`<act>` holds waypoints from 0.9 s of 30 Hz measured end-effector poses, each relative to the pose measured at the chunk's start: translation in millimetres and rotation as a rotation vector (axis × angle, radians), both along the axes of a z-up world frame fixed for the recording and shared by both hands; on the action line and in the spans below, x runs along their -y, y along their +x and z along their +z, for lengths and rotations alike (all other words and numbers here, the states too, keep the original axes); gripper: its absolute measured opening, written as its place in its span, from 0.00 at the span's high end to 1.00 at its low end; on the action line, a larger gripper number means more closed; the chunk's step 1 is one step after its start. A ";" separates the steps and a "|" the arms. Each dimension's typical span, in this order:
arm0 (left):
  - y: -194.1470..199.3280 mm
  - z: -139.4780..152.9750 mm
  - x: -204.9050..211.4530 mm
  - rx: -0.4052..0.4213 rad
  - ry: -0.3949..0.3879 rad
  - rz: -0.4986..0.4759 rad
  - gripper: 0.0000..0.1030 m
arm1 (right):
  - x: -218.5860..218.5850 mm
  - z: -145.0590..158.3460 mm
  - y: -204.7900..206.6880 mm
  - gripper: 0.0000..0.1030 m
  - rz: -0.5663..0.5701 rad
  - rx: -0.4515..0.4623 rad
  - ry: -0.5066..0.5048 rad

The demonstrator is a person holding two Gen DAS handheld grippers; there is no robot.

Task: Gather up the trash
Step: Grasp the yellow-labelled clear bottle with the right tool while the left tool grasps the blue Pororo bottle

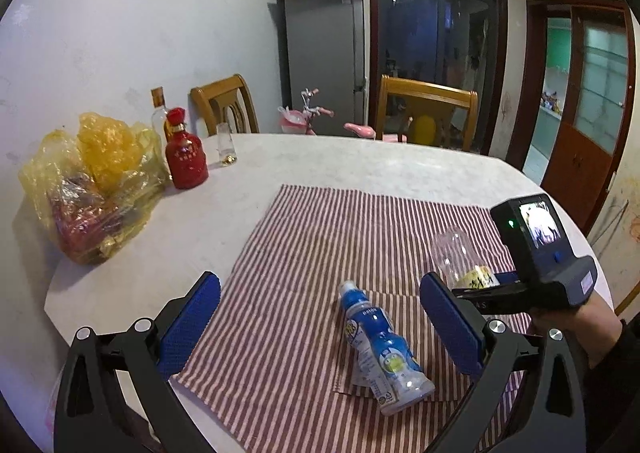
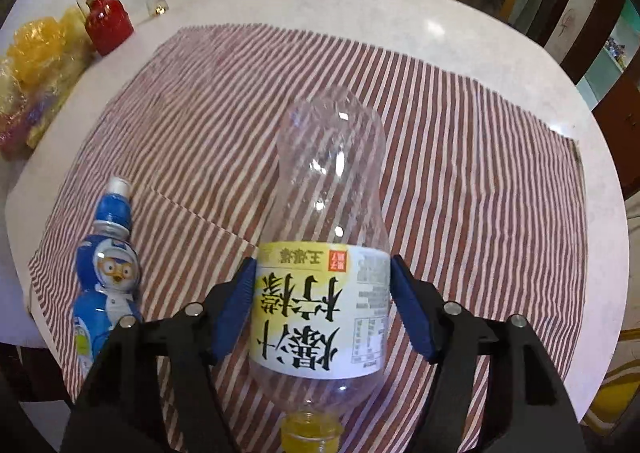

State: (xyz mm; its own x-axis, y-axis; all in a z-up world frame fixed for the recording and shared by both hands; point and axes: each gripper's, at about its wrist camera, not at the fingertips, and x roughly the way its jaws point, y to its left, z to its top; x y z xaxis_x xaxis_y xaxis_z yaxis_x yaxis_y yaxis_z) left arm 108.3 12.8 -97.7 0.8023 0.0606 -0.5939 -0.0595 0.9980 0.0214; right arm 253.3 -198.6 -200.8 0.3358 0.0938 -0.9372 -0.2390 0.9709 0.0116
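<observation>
My right gripper (image 2: 322, 305) is shut on a clear empty plastic bottle (image 2: 332, 189) with a yellow-white label and yellow cap, base pointing away from the camera, above the striped cloth (image 2: 480, 181). The same bottle (image 1: 460, 253) shows at the right of the left wrist view, held by the right gripper's device (image 1: 536, 253). A small blue penguin-print bottle (image 1: 380, 345) lies on the cloth (image 1: 304, 237); it also shows in the right wrist view (image 2: 108, 277). My left gripper (image 1: 320, 329) is open, its pads either side of and just above the blue bottle.
A round white table (image 1: 360, 157) holds a yellow plastic bag (image 1: 88, 181) of items, a red bottle (image 1: 184, 153), a clear bottle (image 1: 158, 113) and a small glass (image 1: 226, 145) at the far left. Two wooden chairs (image 1: 428, 109) stand behind the table.
</observation>
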 end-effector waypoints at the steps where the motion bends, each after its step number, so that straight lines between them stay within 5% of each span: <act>1: 1.9 -2.8 1.7 -0.009 0.002 -0.001 0.06 | -1.3 -3.0 1.2 0.36 -0.005 -0.009 0.001; 6: 15.1 -27.8 10.7 -0.092 -0.032 0.035 0.06 | 3.5 -2.5 -5.9 0.38 -0.012 -0.007 0.048; 13: 38.8 -70.7 25.8 -0.238 -0.076 0.075 0.06 | 38.8 47.4 -38.8 0.38 -0.067 0.086 0.227; 27: 79.4 -137.1 43.5 -0.432 -0.035 0.129 0.08 | 101.0 110.2 -86.2 0.38 -0.143 0.252 0.370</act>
